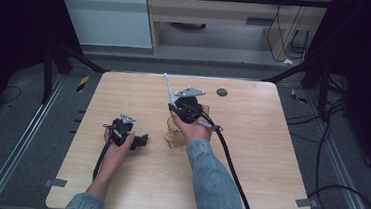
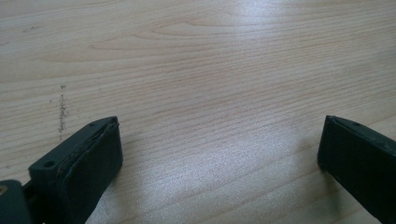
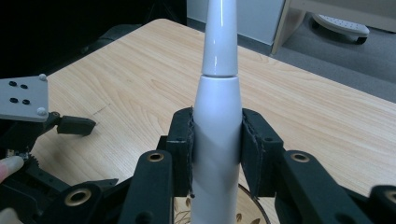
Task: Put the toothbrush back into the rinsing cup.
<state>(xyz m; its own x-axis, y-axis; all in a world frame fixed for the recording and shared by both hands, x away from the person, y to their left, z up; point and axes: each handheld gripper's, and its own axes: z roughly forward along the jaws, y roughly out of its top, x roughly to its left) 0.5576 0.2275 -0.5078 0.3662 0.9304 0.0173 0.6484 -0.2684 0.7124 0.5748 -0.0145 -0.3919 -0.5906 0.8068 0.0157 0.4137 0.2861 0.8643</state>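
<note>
A white tapered handle [image 3: 218,93], much like an electric toothbrush body, stands between the pads of my right gripper [image 3: 217,135], which is shut on it. From above, the white handle [image 1: 168,87] slants up and away from the right gripper [image 1: 174,106]. Its lower end dips toward a clear glass with a golden pattern [image 3: 254,207], seen under the hand as the glass [image 1: 173,134]. My left gripper [image 1: 139,141] rests low on the table, left of the glass. Its jaws stand wide apart in the left gripper view [image 2: 219,144], with bare wood between them.
The wooden table [image 1: 249,154] has a small dark disc [image 1: 221,92] near its far edge. The left gripper [image 3: 91,154] with its grey plate lies to the left in the right gripper view. Black cables trail off the near right edge; floor rails flank the table.
</note>
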